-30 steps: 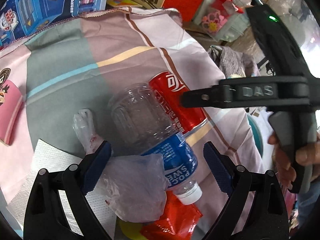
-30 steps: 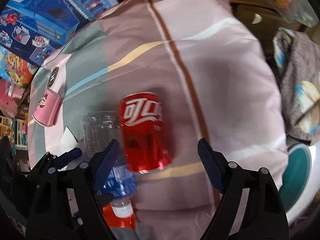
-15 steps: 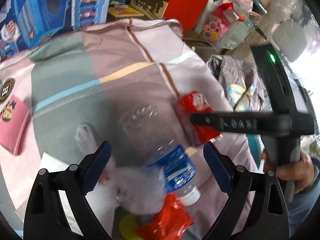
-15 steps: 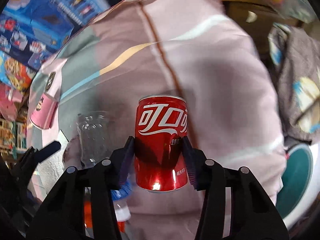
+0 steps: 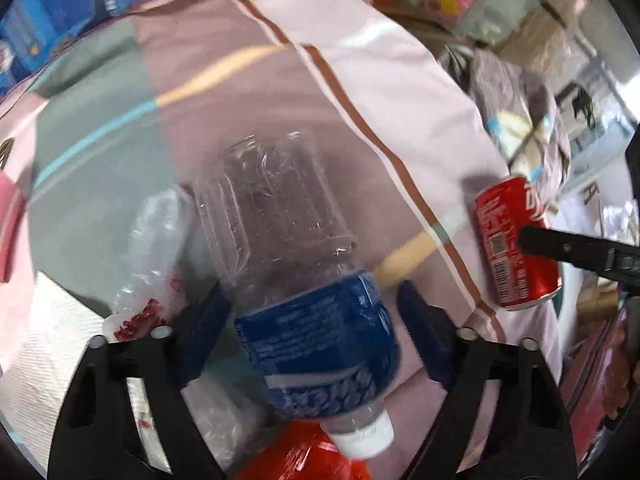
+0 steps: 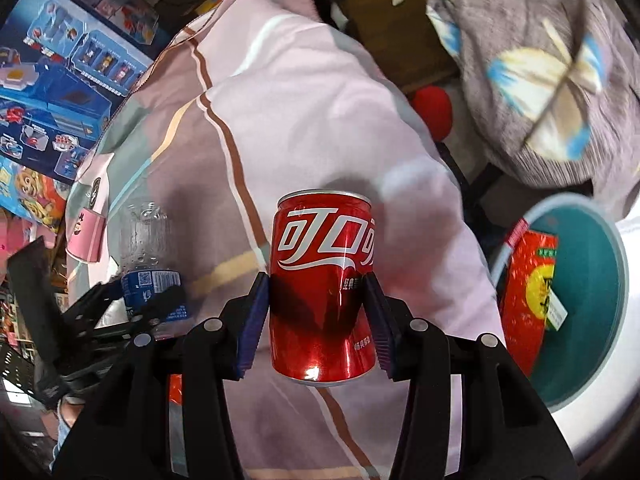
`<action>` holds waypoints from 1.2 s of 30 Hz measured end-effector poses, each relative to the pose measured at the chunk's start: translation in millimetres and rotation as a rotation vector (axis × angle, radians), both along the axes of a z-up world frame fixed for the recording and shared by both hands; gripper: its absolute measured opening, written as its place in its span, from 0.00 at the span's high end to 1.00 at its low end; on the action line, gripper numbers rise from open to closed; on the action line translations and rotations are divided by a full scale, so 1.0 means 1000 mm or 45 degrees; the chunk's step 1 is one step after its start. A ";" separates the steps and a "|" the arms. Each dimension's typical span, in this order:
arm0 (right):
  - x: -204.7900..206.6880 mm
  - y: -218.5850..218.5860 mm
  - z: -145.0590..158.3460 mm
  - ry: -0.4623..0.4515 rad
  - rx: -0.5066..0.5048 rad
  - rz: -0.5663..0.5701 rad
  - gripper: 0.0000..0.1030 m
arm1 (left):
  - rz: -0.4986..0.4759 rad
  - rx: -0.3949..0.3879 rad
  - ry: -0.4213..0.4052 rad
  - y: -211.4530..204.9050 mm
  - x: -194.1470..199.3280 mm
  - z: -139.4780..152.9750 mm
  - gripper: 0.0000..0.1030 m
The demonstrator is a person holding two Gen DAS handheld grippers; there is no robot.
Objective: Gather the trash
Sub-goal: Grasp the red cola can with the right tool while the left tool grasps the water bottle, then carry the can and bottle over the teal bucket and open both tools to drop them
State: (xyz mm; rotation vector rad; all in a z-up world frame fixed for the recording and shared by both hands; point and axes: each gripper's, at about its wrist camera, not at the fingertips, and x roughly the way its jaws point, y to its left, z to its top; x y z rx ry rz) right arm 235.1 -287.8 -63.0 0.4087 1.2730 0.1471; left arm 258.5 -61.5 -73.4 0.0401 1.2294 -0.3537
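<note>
1. A bed (image 6: 320,112) covered with a pink, grey and striped sheet carries the trash; toy boxes (image 6: 52,92) stand along its far side.
2. A teal bin (image 6: 592,320) sits beside the bed at the right, a red packet (image 6: 528,292) already inside.
3. A clear plastic bottle (image 5: 280,232) with a blue label lies on the sheet beside a crumpled plastic bag (image 5: 156,256) and a white paper napkin (image 5: 36,344).
4. The left tongs (image 5: 316,336) straddle the bottle's label end and are closing; the right pad shows a gap.
5. The right tongs (image 6: 318,320) clamp a red soda can (image 6: 324,292), held above the sheet near the bin.
</note>
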 end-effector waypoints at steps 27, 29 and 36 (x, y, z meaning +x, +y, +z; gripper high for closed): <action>-0.111 -0.097 0.048 -0.235 0.162 -0.264 0.56 | -0.291 -0.029 -0.224 -0.099 -0.094 0.086 0.34; -0.122 -0.115 0.052 -0.259 0.161 -0.312 0.56 | -0.323 -0.044 -0.222 -0.114 -0.098 0.090 0.34; -0.162 -0.193 0.053 -0.297 0.158 -0.511 0.56 | -0.461 -0.062 -0.218 -0.189 -0.112 0.091 0.34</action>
